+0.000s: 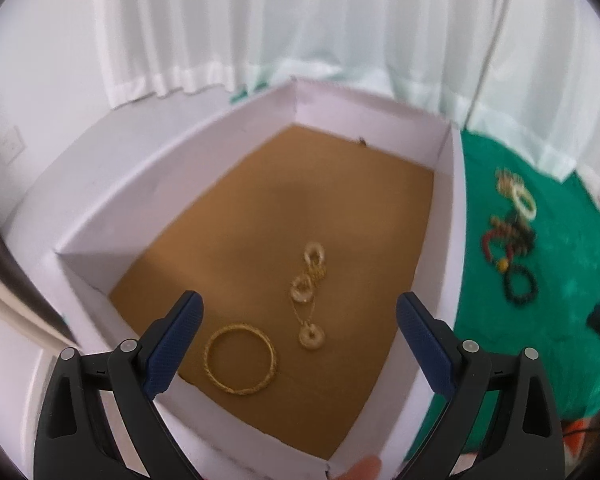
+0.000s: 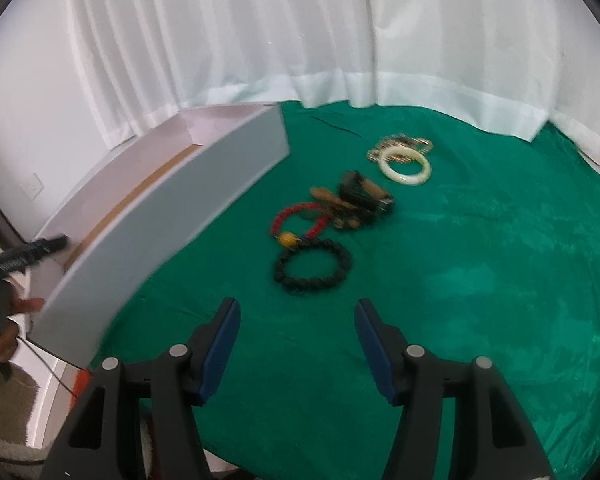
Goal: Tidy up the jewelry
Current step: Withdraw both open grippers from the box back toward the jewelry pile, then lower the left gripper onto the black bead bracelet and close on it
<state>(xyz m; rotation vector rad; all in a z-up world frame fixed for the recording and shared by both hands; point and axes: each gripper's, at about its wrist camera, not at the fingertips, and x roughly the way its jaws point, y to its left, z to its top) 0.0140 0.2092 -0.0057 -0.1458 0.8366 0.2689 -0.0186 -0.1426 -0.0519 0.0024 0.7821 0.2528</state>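
Note:
My left gripper point(image 1: 298, 304) hangs open over a white box point(image 1: 446, 216) with a brown floor. Inside lie a gold bangle point(image 1: 241, 358) and a gold necklace of ring pendants point(image 1: 308, 294); nothing is between the fingers. My right gripper point(image 2: 296, 310) is open above the green cloth point(image 2: 480, 260), just short of a black bead bracelet point(image 2: 312, 266). Behind that bracelet lie a red bead bracelet point(image 2: 300, 220), a dark heap of wooden beads point(image 2: 360, 200), a pale jade bangle point(image 2: 405, 168) and a gold chain point(image 2: 400, 144). The same box point(image 2: 160, 220) stands to its left.
White curtains point(image 2: 260, 40) close off the back of the table. The right wrist view shows a hand point(image 2: 4, 320) on the left gripper's handle at the far left edge. A wall socket point(image 1: 12, 146) sits on the left wall.

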